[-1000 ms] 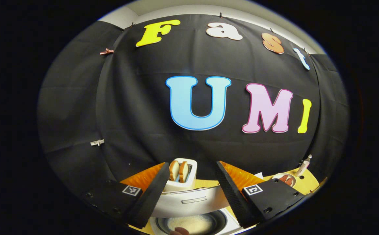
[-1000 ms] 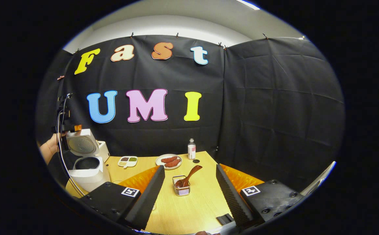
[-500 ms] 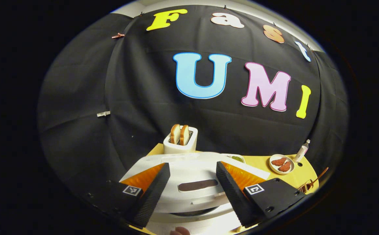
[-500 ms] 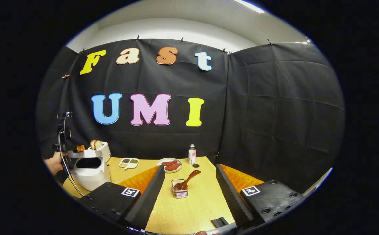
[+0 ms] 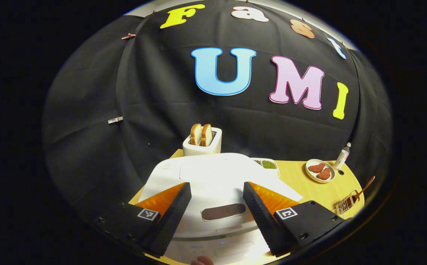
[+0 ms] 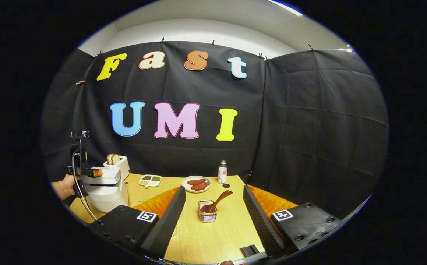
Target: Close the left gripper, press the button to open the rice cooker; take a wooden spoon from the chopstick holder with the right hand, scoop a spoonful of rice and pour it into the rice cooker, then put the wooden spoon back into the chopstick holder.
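Black cloth wall (image 6: 309, 121); wooden table (image 6: 213, 235)

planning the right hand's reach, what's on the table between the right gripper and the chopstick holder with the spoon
Nothing: in the right gripper view, bare table runs from the right gripper to the chopstick holder holding the wooden spoon.

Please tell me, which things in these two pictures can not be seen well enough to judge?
- Rice cooker inside, left gripper view: its closed lid hides any rice.
- Left tool, right gripper view: far off and small; contact with the lid is unclear.
- Wooden spoon bowl, right gripper view: sunk in the chopstick holder.
- Divided dish, right gripper view: contents too small.
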The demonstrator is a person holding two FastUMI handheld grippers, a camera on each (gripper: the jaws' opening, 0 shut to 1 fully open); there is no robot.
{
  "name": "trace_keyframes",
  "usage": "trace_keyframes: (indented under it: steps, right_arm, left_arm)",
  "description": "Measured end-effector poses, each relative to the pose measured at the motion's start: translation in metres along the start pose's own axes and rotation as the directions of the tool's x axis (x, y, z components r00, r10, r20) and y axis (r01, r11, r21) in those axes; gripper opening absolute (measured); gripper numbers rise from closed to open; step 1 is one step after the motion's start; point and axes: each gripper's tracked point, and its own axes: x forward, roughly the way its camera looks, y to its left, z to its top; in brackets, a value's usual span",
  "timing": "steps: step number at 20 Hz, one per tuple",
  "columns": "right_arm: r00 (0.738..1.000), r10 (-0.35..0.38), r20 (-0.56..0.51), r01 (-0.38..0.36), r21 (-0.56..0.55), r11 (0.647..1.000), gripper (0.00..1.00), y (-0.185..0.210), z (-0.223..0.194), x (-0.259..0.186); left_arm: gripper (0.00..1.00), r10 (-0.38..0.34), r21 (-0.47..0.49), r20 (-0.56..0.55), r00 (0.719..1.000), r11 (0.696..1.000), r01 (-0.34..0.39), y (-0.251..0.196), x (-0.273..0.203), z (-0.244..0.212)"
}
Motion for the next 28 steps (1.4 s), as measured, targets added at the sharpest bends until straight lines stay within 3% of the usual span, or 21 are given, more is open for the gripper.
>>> trace_keyframes:
  steps: [14,28]
  right_arm:
    - [0.999,0.016,-0.032,-0.015,0.018,1.000,0.98,-0.004,-0.016,-0.007]
    - [0.998,0.034,-0.047,-0.032,0.049,0.998,0.98,-0.011,-0.031,-0.018]
  left_arm:
    - [1.00,0.045,0.038,-0.104,0.994,0.998,-0.041,-0.009,-0.010,-0.045]
    - [1.00,0.070,0.075,-0.021,0.997,0.995,-0.069,-0.016,-0.026,-0.054]
